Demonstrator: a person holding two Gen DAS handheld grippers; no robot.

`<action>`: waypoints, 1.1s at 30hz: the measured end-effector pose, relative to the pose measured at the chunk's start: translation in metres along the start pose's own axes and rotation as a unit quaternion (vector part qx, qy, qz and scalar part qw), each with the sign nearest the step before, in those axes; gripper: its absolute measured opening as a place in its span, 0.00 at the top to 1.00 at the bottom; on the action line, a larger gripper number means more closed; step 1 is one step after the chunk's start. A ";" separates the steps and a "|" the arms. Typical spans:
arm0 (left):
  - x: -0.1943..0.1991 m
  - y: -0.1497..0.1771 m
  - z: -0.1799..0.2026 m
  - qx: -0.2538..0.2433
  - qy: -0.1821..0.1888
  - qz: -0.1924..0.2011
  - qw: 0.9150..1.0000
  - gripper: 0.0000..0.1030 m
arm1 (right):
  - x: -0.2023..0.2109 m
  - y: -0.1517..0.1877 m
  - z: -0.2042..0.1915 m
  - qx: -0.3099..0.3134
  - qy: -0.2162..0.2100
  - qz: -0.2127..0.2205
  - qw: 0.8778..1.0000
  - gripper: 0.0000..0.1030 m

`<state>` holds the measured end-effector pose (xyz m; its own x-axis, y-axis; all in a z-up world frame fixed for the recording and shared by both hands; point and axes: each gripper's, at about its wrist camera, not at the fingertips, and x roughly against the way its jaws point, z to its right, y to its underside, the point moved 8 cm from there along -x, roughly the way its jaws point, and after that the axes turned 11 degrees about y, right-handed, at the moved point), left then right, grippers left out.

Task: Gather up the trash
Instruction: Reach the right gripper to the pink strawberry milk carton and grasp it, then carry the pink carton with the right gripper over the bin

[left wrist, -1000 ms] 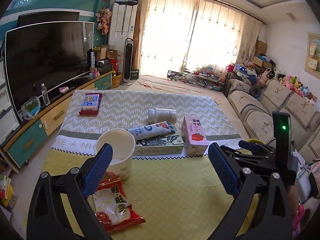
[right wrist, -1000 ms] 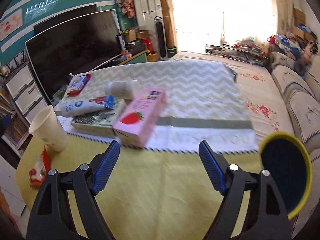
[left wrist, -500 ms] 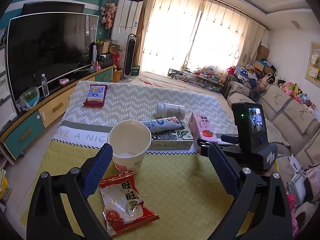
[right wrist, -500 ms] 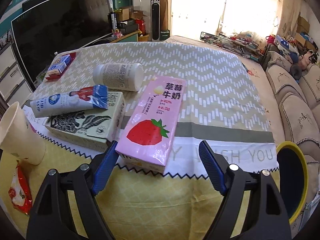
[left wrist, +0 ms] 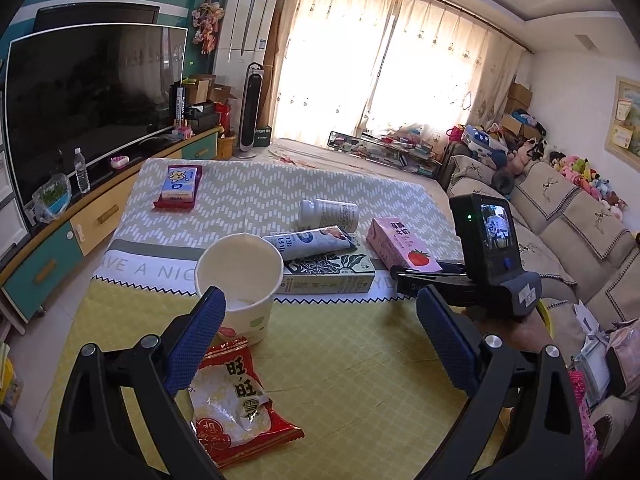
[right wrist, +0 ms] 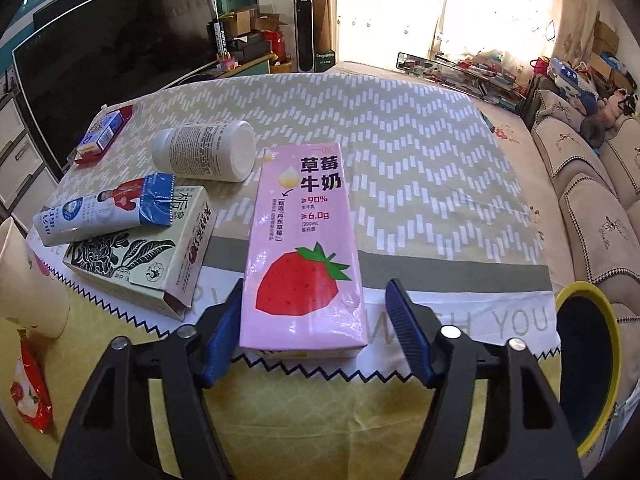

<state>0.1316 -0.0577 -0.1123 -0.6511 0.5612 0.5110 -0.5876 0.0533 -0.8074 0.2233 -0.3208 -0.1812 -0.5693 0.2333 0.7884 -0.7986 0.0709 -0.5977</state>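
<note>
Red snack wrapper (left wrist: 236, 408) lies nearest me, left of the pink milk carton (right wrist: 304, 256); my left gripper (left wrist: 320, 340) hangs spread above it, holding nothing. Paper cup (left wrist: 239, 276) stands behind the wrapper. My right gripper (right wrist: 316, 332) is closing around the carton's near end, right pad not touching.
</note>
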 end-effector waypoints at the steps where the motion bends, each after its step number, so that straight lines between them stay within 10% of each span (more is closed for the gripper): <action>1: 0.000 0.000 0.001 -0.001 0.000 0.000 1.000 0.08 | 0.000 0.001 0.000 -0.001 -0.001 -0.002 1.000 0.52; 16: -0.005 0.001 0.009 -0.015 -0.002 -0.011 1.000 0.08 | 0.044 0.012 0.050 -0.055 -0.011 0.040 0.998 0.54; 33: -0.012 0.004 0.030 -0.039 -0.005 -0.020 0.999 0.08 | 0.050 0.089 0.243 -0.217 0.119 0.023 0.969 0.54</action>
<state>0.1226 -0.0893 -0.1133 -0.6322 0.5498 0.5460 -0.5746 0.1400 -0.8064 0.0767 -0.5381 -0.1592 -0.5004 0.4583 0.7345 -0.5865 0.4447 -0.6770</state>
